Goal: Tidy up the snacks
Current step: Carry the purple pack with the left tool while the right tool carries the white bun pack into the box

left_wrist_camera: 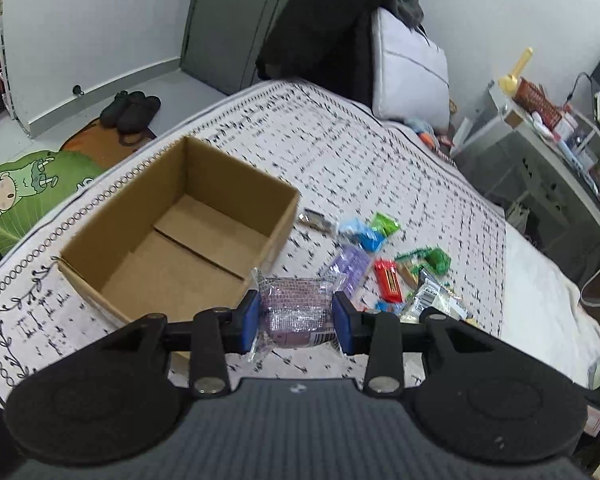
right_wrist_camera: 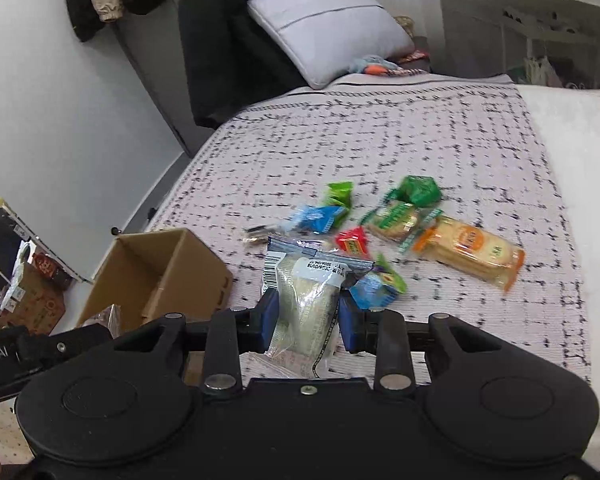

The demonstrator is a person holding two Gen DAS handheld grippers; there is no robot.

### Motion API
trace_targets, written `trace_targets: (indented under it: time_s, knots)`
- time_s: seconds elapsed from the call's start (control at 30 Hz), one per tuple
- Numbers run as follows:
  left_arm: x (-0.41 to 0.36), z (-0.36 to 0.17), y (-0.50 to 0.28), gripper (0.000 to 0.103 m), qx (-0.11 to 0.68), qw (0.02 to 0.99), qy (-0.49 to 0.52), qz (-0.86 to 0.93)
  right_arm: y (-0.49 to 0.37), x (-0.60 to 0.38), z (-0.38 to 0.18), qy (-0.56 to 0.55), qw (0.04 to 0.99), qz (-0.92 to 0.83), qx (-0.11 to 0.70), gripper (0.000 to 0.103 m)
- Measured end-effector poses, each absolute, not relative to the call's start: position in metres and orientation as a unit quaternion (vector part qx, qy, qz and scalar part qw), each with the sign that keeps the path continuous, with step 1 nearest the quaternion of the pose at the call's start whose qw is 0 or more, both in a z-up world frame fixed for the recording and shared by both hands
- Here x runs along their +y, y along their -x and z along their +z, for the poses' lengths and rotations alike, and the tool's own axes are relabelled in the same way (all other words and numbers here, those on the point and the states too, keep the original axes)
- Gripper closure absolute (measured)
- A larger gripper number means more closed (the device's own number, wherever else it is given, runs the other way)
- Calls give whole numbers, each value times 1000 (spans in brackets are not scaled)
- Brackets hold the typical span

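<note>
Left wrist view shows the left gripper (left_wrist_camera: 296, 316) closed on a purple snack packet (left_wrist_camera: 296, 304) in clear crinkly wrap, held just beside the near corner of the open cardboard box (left_wrist_camera: 180, 240), which looks empty. Right wrist view shows the right gripper (right_wrist_camera: 307, 316) clamped across the middle of a clear sandwich-type packet (right_wrist_camera: 308, 292) with a printed label, lifted above the bed. Both packets look light and soft, so a pinch across the body, not the thin sealed edges, seems safest; the film is probably slippery and the filling could crush under a hard squeeze. More snacks lie scattered on the bed: a red packet (right_wrist_camera: 352, 240), blue packet (right_wrist_camera: 320, 216), green packets (right_wrist_camera: 418, 192) and an orange cracker pack (right_wrist_camera: 472, 254). A patterned bedspread (right_wrist_camera: 380, 136) covers the bed, soft and yielding, so the box may tip easily. Beyond are a grey pillow (right_wrist_camera: 324, 28), dark clothing, and a cluttered shelf unit (left_wrist_camera: 552, 140).
</note>
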State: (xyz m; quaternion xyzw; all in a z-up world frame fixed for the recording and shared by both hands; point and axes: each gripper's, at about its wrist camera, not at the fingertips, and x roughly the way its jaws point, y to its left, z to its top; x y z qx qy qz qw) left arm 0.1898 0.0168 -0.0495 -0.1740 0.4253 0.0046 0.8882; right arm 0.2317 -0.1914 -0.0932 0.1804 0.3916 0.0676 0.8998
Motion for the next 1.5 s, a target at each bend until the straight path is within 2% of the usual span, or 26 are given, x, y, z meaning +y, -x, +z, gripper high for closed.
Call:
trace_targets:
  time_s: [0.73,1.27,1.37,1.5]
  knots:
    - [109,-60,-212,65,420,881,212,41,-252,-92,-77,-162,898,145,382,72]
    - [136,-81,-260,65,424,875,231,47,-281,-62,-89,-176,886,180,390,72]
    - [135,-80,-265,64,416,877,235,43,-284,-62,-92,-182,885,180,390,72]
    - [136,-79,-268,57,410,878,240,56,-290,-65,-96,-203,881,177,389,66]
